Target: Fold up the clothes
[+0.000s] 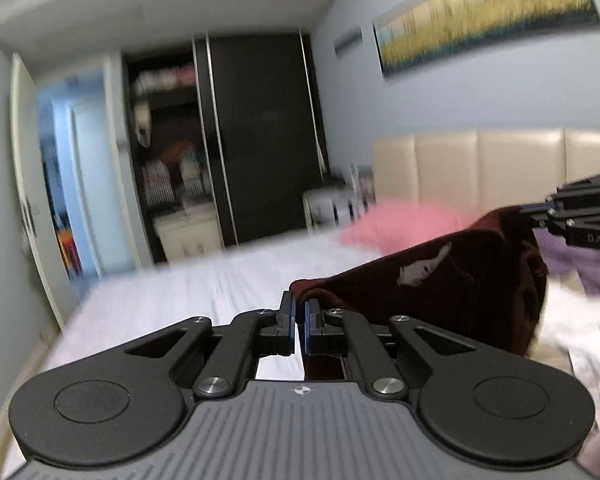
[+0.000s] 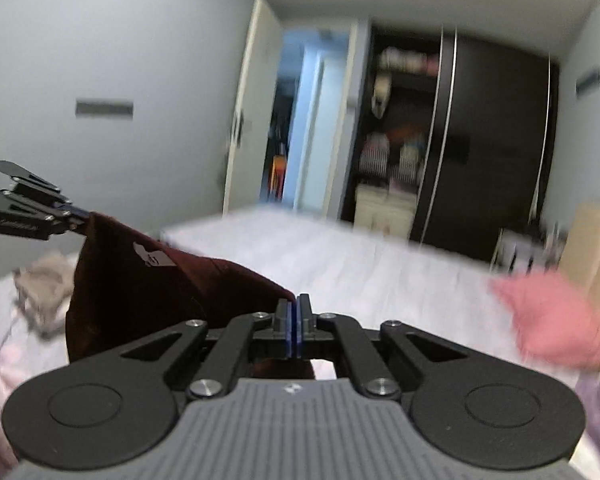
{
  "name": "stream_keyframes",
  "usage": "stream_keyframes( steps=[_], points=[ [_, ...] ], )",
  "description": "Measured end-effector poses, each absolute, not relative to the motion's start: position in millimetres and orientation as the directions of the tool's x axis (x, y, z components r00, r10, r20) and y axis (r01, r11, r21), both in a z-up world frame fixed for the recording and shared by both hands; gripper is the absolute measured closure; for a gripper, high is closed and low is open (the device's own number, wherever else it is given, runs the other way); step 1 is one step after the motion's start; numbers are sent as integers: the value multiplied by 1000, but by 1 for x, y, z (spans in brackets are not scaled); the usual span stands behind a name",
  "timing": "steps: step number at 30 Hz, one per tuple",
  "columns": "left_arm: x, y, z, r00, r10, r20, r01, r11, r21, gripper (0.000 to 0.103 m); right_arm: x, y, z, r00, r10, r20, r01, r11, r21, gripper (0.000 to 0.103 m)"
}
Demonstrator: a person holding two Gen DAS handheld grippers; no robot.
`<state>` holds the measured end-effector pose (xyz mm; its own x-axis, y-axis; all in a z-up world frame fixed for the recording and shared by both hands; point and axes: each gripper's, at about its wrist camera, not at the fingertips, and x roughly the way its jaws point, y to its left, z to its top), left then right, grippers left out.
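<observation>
progress: early. One dark maroon garment point(image 1: 452, 280) is lifted off the bed point(image 1: 172, 300) and stretched between both tools; no fold made in it yet, as far as I can judge.
left tool point(image 1: 300, 314): clamped tight on one corner of the maroon garment, cloth pinched between the blue pads point(image 1: 288, 320).
right tool point(image 2: 297, 320): also clamped tight on the garment's other top corner; cloth bunches at its left pad.
garment position: hangs above the bed, between the two tools, upper edge taut, body drooping toward the mattress. A pale printed logo point(image 1: 422, 268) faces the cameras.
garment handling: looks like thin soft knit, so it will likely sag and swing.
left to do: lay it flat on the bed, fold it, then deal with the rest. A pink item point(image 1: 400, 226) lies on the bed near the headboard point(image 1: 480, 168); purple cloth point(image 1: 580, 264) sits just behind the garment on the headboard side; a beige crumpled piece point(image 2: 44, 284) lies on the bed on the side away from the headboard. None look folded, though blur limits that call.
folded stack: none visible on the bed.
containers: dark wardrobe point(image 1: 256, 136) beyond the foot of the bed, one sliding door open.
wardrobe contents: shelves hold stacked textiles, light on the top shelf, striped and mixed colours lower down; too blurred to identify single items.
risk: garment may go down wrinkled if the top edge slackens.
</observation>
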<state>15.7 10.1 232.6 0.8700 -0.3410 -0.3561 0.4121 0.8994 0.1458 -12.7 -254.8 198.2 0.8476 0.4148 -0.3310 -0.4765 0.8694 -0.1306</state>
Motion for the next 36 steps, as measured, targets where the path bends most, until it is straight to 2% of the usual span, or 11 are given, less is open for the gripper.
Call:
stream_keyframes(
  steps=[6, 11, 15, 18, 19, 20, 22, 25, 30, 32, 36],
  points=[
    [38, 3, 135, 732, -347, -586, 485, 870, 90, 101, 20, -256, 116, 765, 373, -525, -460, 887, -41, 100],
    [68, 4, 77, 637, -368, -678, 515, 857, 18, 101, 50, -260, 68, 720, 336, -607, -439, 898, -22, 100],
    [96, 14, 54, 606, -376, -701, 506, 862, -25, 101, 81, -264, 48, 710, 321, -627, -415, 910, -3, 99],
    [106, 17, 48, 610, -381, -695, 499, 866, -36, 100, 105, -269, 42, 713, 302, -632, -390, 921, 0, 95],
    [106, 21, 46, 614, -384, -689, 498, 866, -40, 100, 111, -271, 40, 715, 294, -634, -378, 926, 3, 92],
    [109, 21, 45, 619, -388, -683, 495, 868, -44, 99, 115, -272, 38, 714, 291, -637, -370, 929, 11, 81],
    [116, 22, 41, 623, -392, -677, 488, 871, -56, 96, 123, -274, 35, 710, 287, -643, -353, 935, 26, 69],
    [120, 25, 35, 606, -392, -692, 477, 875, -78, 79, 128, -286, 26, 697, 272, -664, -322, 946, 50, 69],
    [115, 29, 22, 560, -408, -721, 487, 866, -112, 72, 129, -308, 7, 669, 262, -696, -261, 959, 110, 69],
    [109, 28, 16, 534, -422, -733, 491, 860, -138, 59, 124, -313, -1, 657, 266, -705, -249, 960, 130, 69],
    [102, 19, 3, 488, -443, -752, 508, 845, -167, 59, 115, -311, -16, 622, 285, -729, -261, 953, 150, 69]
  ],
)
